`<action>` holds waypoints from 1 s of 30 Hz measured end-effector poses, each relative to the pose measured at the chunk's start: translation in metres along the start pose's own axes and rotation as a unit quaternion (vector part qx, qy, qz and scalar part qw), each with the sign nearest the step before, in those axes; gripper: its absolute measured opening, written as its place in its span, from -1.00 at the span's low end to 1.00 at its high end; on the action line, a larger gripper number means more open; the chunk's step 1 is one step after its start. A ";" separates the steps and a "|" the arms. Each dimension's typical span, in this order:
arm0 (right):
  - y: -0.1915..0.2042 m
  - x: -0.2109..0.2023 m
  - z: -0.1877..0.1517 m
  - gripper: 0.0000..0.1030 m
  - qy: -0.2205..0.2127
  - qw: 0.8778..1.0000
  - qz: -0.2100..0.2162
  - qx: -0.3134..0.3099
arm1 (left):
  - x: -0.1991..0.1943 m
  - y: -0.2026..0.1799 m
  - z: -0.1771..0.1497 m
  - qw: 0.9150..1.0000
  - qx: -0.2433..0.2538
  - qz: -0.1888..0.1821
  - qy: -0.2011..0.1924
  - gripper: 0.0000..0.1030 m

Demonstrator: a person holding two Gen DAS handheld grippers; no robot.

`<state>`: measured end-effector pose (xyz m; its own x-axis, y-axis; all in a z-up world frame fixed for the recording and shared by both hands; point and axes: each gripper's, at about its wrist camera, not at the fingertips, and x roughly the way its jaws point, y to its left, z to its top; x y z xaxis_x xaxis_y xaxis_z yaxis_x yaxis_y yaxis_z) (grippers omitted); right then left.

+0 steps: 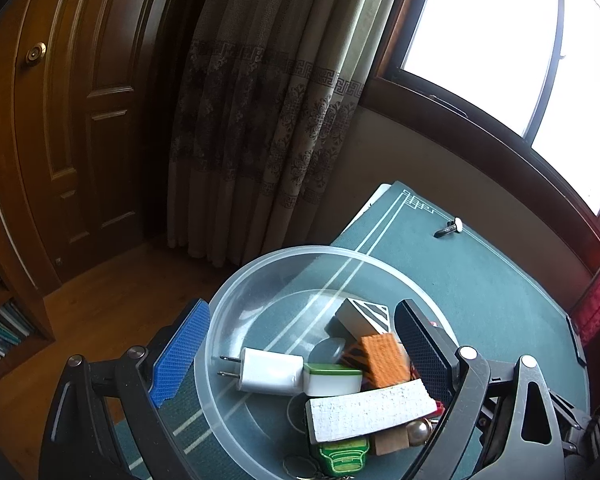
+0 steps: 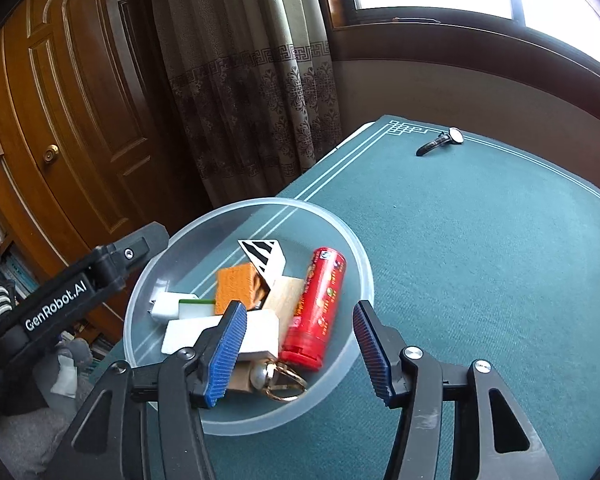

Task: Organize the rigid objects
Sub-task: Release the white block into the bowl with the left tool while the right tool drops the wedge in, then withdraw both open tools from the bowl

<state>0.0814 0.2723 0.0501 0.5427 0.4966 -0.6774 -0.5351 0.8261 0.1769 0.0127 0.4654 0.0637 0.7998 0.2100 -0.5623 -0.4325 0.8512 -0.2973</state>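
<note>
Jaws of both grippers gape empty around bowl (image 2: 356,248); wristwatch (image 2: 440,142) lies well apart.

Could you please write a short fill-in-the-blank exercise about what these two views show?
1. The red tube lies inside the clear plastic ____.
2. The wristwatch lies on the ____ table mat, outside the bowl.
3. The jaws of the right claw stand ____.
4. The white charger has ____ metal prongs.

Missing words: bowl; green; open; two
</note>
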 end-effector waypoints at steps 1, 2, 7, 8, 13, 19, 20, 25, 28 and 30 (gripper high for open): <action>-0.003 -0.001 -0.002 0.14 0.001 1.000 -0.003 0.003 | 0.001 -0.001 0.000 1.000 0.001 0.000 0.002 0.83; -0.006 -0.003 -0.004 0.15 0.002 1.000 -0.006 0.006 | 0.002 -0.002 -0.001 1.000 0.003 0.000 0.003 0.83; -0.009 -0.010 -0.012 0.38 0.002 1.000 -0.026 0.009 | 0.003 -0.010 -0.005 1.000 0.015 -0.005 0.006 0.83; -0.009 -0.012 -0.013 0.47 0.001 1.000 -0.029 0.008 | 0.003 -0.012 -0.006 1.000 0.017 -0.005 0.007 0.83; -0.007 -0.021 -0.016 0.75 -0.006 0.999 -0.042 0.003 | 0.006 -0.020 -0.010 0.999 0.029 -0.007 0.013 0.84; -0.004 -0.026 -0.017 0.88 -0.011 0.999 -0.042 -0.006 | 0.005 -0.025 -0.010 0.999 0.038 -0.003 0.009 0.90; -0.003 -0.027 -0.017 0.92 -0.012 0.999 -0.045 -0.009 | 0.004 -0.025 -0.010 0.999 0.040 -0.003 0.007 0.90; 0.002 -0.031 -0.019 0.99 -0.021 0.998 -0.062 -0.026 | 0.001 -0.026 -0.010 0.999 0.045 0.000 0.002 0.91; 0.004 -0.032 -0.020 0.99 -0.021 0.997 -0.066 -0.030 | -0.002 -0.027 -0.011 0.999 0.051 0.002 -0.002 0.91; 0.005 -0.033 -0.021 0.99 -0.020 0.997 -0.069 -0.029 | -0.004 -0.028 -0.012 0.998 0.055 0.004 -0.003 0.91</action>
<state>0.0475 0.2546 0.0581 0.6381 0.3902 -0.6637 -0.4895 0.8710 0.0415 0.0161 0.4349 0.0651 0.7990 0.2191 -0.5600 -0.3905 0.8972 -0.2062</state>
